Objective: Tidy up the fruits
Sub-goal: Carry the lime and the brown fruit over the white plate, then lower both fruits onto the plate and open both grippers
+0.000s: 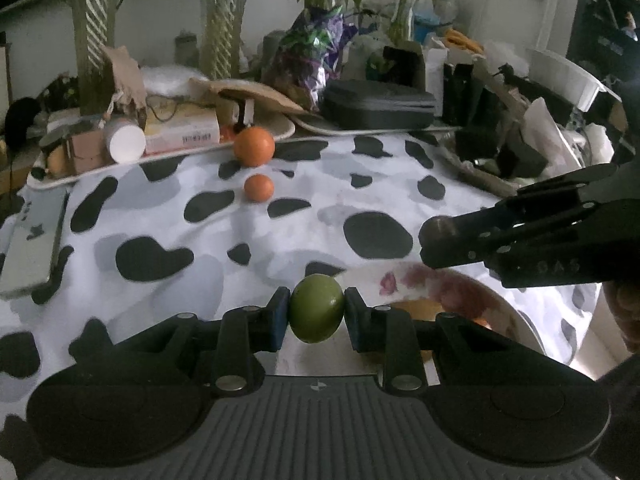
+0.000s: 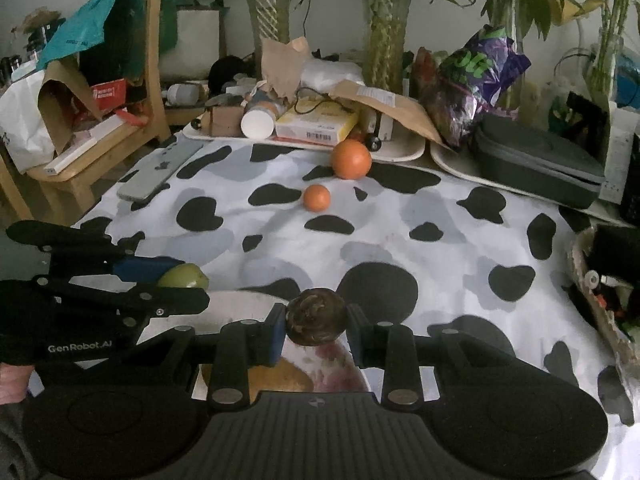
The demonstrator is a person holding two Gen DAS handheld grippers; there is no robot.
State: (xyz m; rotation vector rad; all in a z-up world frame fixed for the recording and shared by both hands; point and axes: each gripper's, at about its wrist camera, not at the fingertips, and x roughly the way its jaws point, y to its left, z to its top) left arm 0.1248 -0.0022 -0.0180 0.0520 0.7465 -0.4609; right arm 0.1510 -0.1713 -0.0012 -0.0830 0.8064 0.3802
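Observation:
My left gripper [image 1: 317, 312] is shut on a green round fruit [image 1: 317, 309] and holds it just left of a floral bowl [image 1: 404, 280]. My right gripper [image 2: 316, 322] is shut on a dark brown round fruit [image 2: 317, 317] above the same bowl [image 2: 256, 300]. A yellowish fruit [image 2: 276, 378] lies inside the bowl. A large orange [image 1: 253, 146] and a small orange [image 1: 259, 187] sit on the cow-print cloth farther back; they also show in the right wrist view, the large orange [image 2: 351, 159] and the small orange [image 2: 316, 197]. The left gripper with its green fruit [image 2: 185, 276] shows at the left there.
A phone [image 1: 34, 240] lies at the cloth's left edge. Trays of clutter [image 1: 168, 136], a dark zip case [image 1: 378, 104], a purple bag [image 2: 476, 80] and plant vases [image 2: 384, 40] line the back. A wooden chair [image 2: 100, 128] stands at left. A basket [image 2: 600, 292] is at right.

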